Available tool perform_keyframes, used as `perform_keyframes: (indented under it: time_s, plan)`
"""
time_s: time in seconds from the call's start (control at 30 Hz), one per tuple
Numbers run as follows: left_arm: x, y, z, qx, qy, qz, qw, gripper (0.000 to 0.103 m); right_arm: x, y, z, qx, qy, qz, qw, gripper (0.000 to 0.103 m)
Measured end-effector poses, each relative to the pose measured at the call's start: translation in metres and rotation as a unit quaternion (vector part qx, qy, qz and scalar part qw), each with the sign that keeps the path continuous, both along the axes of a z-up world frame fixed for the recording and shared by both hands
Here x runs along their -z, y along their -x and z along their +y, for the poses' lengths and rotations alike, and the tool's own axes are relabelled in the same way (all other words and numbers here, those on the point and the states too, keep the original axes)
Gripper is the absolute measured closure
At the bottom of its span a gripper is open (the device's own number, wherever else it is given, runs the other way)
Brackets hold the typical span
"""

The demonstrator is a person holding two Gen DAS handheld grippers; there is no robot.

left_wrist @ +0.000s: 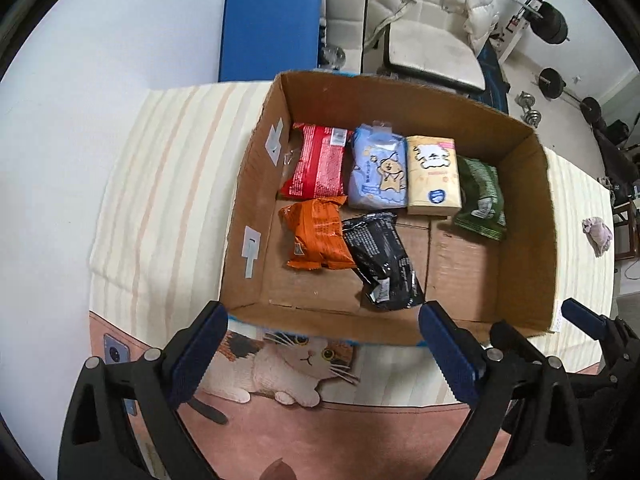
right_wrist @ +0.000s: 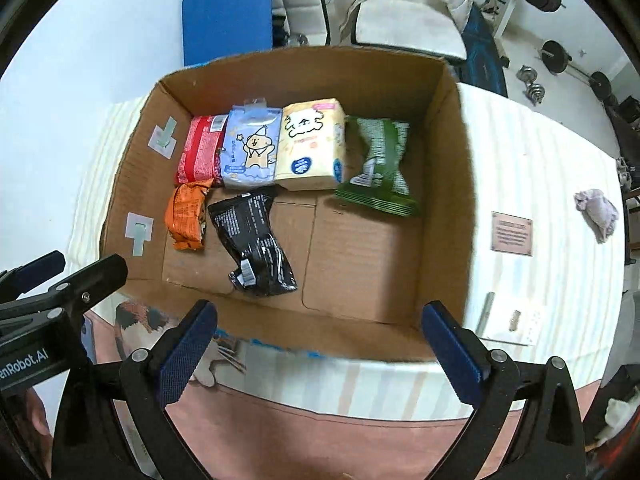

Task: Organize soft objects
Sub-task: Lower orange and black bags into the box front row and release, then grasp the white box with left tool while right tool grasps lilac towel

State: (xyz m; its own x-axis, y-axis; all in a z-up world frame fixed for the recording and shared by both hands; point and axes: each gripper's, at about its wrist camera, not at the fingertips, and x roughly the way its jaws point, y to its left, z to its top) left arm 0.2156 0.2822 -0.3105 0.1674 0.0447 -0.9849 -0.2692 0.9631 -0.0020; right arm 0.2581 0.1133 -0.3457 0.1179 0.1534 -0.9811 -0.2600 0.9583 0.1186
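Both grippers, left (left_wrist: pixel 324 354) and right (right_wrist: pixel 320 354), hover at the cardboard box's (left_wrist: pixel 520 322) near wall, fingers apart, holding nothing. Six soft packets lie inside; black packet (left_wrist: pixel 380 264) nearest.

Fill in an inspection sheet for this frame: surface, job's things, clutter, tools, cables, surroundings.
Surface: striped cloth with a cat print covers the table.
Job's things: cardboard box holds a back row of red packet, blue tissue pack, yellow tissue pack and green packet; orange packet and black packet lie in front.
Clutter: purple cloth lump, brown plaque and a small card outside the box.
Tools: left tool and right tool both open, empty, short of the box.
Cables: nothing seen.
Surroundings: blue mat, white chair, barbell weights.
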Motion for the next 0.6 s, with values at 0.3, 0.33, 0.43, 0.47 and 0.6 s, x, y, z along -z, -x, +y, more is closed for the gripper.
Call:
perform_keyframes:
  time_s: [0.3,0.33,0.43,0.47,0.6]
  plan:
    - [-0.046,0.02,-0.026,0.004,-0.012,-0.047,0.9988,0.005,-0.044,0.02,-0.03,-0.001,-0.032,-0.033,0.999,0.0]
    - [-0.051,0.02,-0.029,0.005,-0.012,-0.051,0.9986,0.005,-0.048,0.021,-0.033,-0.001,-0.036,-0.035,0.999,0.0]
    - [-0.067,0.018,-0.046,-0.002,0.001,-0.062,0.998,0.005,-0.059,0.021,-0.047,0.006,-0.051,-0.041,0.998,0.0]
    - [-0.072,0.019,-0.055,-0.008,0.014,-0.066,0.9977,0.005,-0.062,0.02,-0.056,0.01,-0.056,-0.043,0.997,0.0]
    - [-0.07,0.016,-0.103,-0.022,0.104,-0.061,0.9925,0.005,-0.067,0.02,-0.125,0.054,-0.064,-0.041,0.996,0.0]
